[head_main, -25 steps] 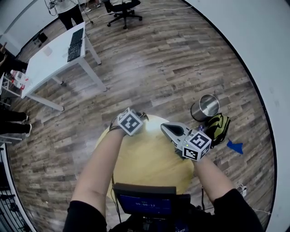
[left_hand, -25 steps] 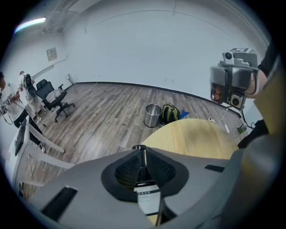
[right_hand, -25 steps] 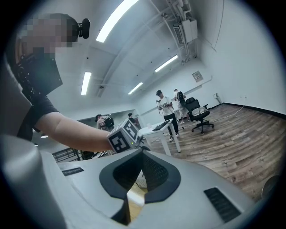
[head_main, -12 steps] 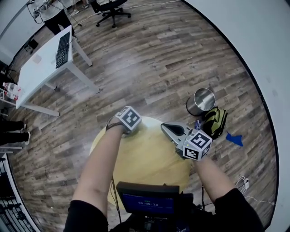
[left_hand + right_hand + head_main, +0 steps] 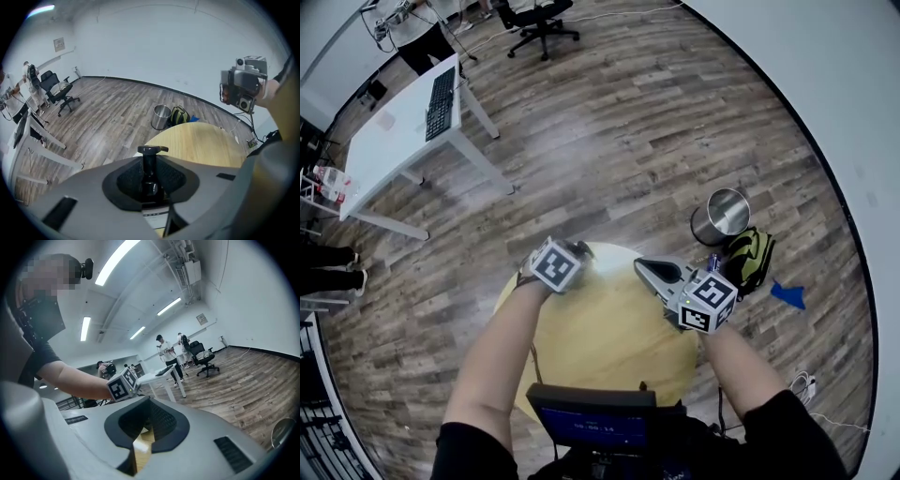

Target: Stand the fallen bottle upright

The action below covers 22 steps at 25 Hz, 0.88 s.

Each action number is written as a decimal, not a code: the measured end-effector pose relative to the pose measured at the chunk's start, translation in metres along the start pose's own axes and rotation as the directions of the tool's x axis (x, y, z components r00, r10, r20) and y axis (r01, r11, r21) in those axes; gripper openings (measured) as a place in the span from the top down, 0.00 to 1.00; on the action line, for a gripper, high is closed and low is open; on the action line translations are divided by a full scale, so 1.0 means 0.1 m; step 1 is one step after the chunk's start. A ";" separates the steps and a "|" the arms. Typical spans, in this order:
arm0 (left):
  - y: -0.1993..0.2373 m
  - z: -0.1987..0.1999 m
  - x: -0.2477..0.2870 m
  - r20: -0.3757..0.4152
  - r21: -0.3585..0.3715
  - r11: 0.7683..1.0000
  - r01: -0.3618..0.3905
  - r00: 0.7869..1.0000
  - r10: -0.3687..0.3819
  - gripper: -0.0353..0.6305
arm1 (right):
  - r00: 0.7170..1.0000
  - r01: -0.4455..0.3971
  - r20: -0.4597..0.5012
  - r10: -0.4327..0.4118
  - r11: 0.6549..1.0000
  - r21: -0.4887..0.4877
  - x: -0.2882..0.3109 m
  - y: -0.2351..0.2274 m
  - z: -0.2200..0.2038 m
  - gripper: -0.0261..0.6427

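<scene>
Your left tongs [image 5: 151,157] are pointing steeply down at the far edge of the table [image 5: 206,145]. They have just been closing on the neck of the small dark bottle [image 5: 150,176], and the pads are pressing just under its cap. It is looking light, stiff and smooth, so it is likely to swivel in a neck grip. The shoulder is probably offering a steadier hold. Your right tongs [image 5: 150,401] are hanging closed on nothing.
</scene>
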<state>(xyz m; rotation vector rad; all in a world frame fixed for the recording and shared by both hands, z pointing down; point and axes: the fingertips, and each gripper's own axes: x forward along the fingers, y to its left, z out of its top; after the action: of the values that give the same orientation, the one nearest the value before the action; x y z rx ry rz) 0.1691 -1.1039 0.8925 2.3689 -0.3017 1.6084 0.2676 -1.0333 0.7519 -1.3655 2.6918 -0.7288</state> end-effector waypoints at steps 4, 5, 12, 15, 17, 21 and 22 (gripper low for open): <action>-0.03 -0.01 -0.26 0.176 -0.003 1.000 -0.022 0.984 0.023 0.79 | 1.000 -0.015 -0.002 0.015 1.000 -0.013 0.06 0.11 0.03 0.93; -0.03 -0.03 -0.32 0.217 -0.008 1.000 -0.030 0.976 0.031 0.79 | 1.000 -0.020 -0.003 0.020 1.000 -0.013 0.08 0.13 0.03 0.93; 0.00 -0.35 -0.68 0.426 -0.106 0.991 -0.084 0.896 0.121 0.79 | 0.999 -0.047 -0.018 0.046 0.999 -0.027 0.25 0.40 0.04 0.93; -0.03 -0.52 -0.79 0.482 -0.150 0.983 -0.106 0.860 0.167 0.79 | 0.998 -0.059 -0.021 0.058 0.998 -0.036 0.31 0.55 0.03 0.93; -0.04 -0.62 -0.85 0.505 -0.172 0.978 -0.118 0.841 0.191 0.79 | 0.997 -0.068 -0.025 0.067 0.997 -0.042 0.35 0.63 0.03 0.93; -0.10 -0.88 -0.91 0.533 -0.201 0.972 -0.120 0.819 0.212 0.78 | 0.997 -0.079 -0.032 0.077 0.995 -0.054 0.40 0.81 0.03 0.93; -0.14 -0.95 -0.91 0.539 -0.209 0.971 -0.112 0.816 0.210 0.75 | 0.996 -0.081 -0.032 0.079 0.995 -0.055 0.40 0.86 0.03 0.93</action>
<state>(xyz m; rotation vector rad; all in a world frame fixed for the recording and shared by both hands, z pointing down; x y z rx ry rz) 0.0568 -1.0573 0.8401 2.6828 -0.7395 0.8502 0.1792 -1.0219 0.7202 -1.2589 2.7922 -0.6777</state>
